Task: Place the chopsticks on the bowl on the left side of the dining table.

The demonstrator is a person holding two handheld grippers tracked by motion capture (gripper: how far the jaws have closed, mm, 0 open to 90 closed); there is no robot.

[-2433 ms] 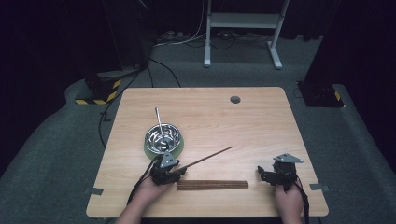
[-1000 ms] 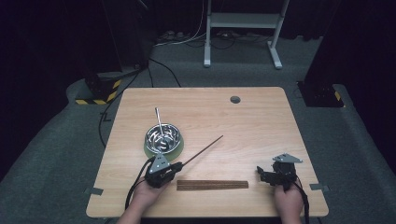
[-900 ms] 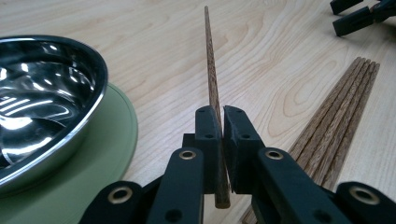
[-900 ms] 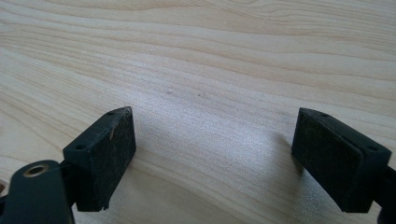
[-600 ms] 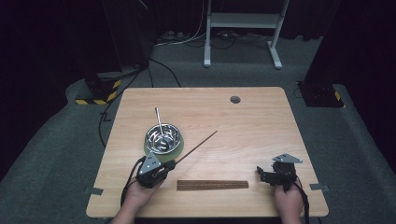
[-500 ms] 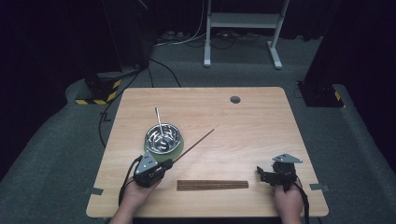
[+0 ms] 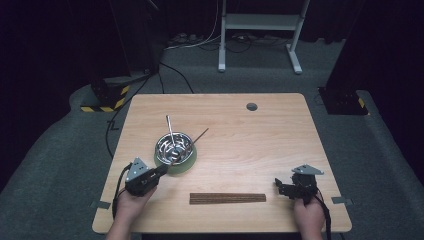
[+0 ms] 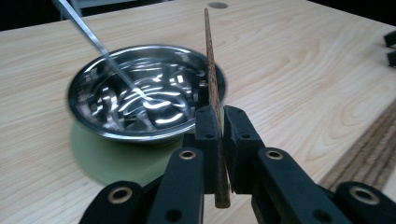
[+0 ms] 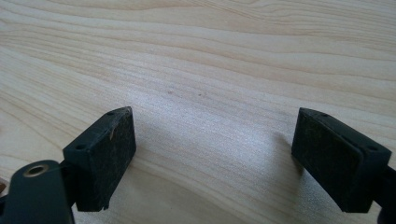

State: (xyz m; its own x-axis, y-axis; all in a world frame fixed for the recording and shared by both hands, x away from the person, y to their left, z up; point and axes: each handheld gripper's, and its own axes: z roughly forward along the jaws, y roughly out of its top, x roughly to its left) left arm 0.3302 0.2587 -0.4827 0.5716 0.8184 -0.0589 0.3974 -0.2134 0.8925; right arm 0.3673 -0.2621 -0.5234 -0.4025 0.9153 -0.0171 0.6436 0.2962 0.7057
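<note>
My left gripper (image 7: 161, 171) (image 8: 223, 126) is shut on a thin brown chopstick (image 7: 200, 135) (image 8: 210, 60) near its thick end. The stick slants up and away, crossing the near right side of a shiny steel bowl (image 7: 162, 142) (image 8: 121, 135). The bowl stands on a green round mat (image 7: 187, 164) (image 8: 116, 158) and has a metal utensil handle (image 7: 169, 126) (image 8: 93, 39) leaning in it. A flat row of several brown chopsticks (image 7: 227, 198) lies near the front edge. My right gripper (image 7: 281, 188) (image 9: 215, 154) rests open at the front right with only bare wood between its pads.
The wooden table (image 7: 260, 145) has a small grey grommet (image 7: 251, 106) at the back. Cables and a white stand's legs (image 7: 257, 22) are on the dark floor behind. The right gripper's pads (image 8: 391, 46) show at the far right of the left gripper view.
My left gripper has carried the chopstick leftward and a little up, from above the chopstick row to beside the bowl. The stick now crosses the bowl's rim. The right gripper has stayed put.
</note>
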